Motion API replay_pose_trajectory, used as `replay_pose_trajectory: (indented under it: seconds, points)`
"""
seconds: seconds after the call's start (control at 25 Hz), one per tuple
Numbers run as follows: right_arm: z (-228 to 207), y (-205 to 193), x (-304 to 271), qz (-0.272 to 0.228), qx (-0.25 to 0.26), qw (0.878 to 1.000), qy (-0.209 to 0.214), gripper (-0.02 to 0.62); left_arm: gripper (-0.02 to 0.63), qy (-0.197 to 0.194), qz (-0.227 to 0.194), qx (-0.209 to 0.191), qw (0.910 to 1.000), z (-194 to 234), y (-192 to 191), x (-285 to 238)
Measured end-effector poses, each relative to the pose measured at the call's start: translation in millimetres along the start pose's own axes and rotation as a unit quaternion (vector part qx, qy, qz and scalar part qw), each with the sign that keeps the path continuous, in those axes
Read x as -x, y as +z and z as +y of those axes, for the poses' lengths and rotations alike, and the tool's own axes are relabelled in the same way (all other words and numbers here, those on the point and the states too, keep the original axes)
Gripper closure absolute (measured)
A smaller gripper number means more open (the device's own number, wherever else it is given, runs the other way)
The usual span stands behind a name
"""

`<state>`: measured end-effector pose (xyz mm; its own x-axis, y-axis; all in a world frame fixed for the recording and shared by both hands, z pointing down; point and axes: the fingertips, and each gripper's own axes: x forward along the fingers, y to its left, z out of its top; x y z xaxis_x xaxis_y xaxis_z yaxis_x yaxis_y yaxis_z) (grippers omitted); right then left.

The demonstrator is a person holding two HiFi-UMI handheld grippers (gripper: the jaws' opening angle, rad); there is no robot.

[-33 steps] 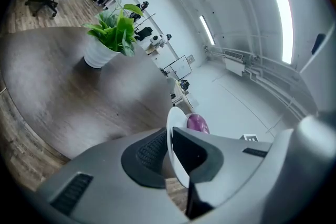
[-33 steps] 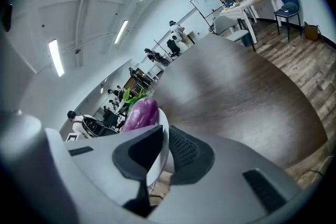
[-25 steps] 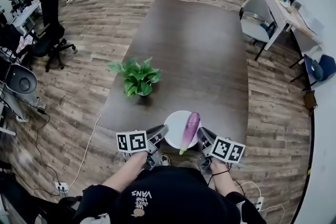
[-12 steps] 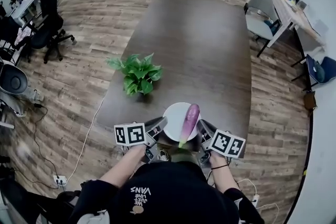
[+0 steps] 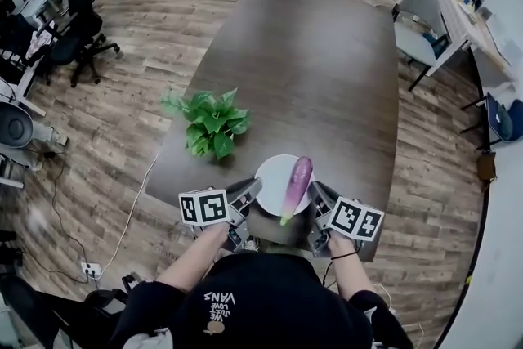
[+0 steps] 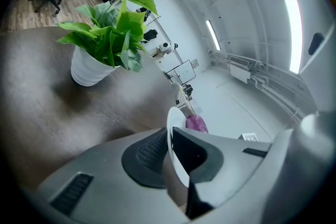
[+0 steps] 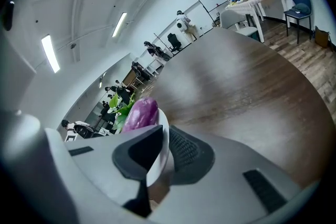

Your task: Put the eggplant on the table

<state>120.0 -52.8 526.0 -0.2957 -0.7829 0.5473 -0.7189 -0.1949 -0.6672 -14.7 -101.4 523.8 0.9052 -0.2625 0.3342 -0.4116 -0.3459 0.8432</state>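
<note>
The eggplant [image 5: 296, 185] lies on a white plate [image 5: 270, 178] over the near end of the table [image 5: 327, 78]; the left gripper [image 5: 254, 190] is clamped on the plate's left rim, the right gripper [image 5: 315, 192] on its right rim; wide bare tabletop stretches beyond, with a potted plant [image 5: 208, 123] near the left edge. Since the earlier frame, the plate has come further over the table. The eggplant's long axis runs away from the person, its green stem end nearest and overhanging the rim.
</note>
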Motion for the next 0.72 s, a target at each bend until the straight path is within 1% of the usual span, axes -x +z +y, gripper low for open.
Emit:
replay_pose_trajectory:
  seconds: [0.44, 0.6, 0.72]
  points:
    - [-17.3, 46.9, -51.4, 0.034, 0.039, 0.999, 0.006, 0.549, 0.578, 0.022, -0.037, 0.017, 0.9989, 24.2, 33.8, -39.9]
    - [-23.0, 57.2, -76.2, 0.053, 0.052, 0.997, 0.013, 0.549, 0.578, 0.044, -0.055, 0.015, 0.9974, 40.4, 44.0, -50.2]
    - [-28.0, 64.1, -93.6, 0.067, 0.059, 0.996, 0.016, 0.549, 0.578, 0.060, -0.077, 0.025, 0.9949, 53.5, 48.0, -57.7]
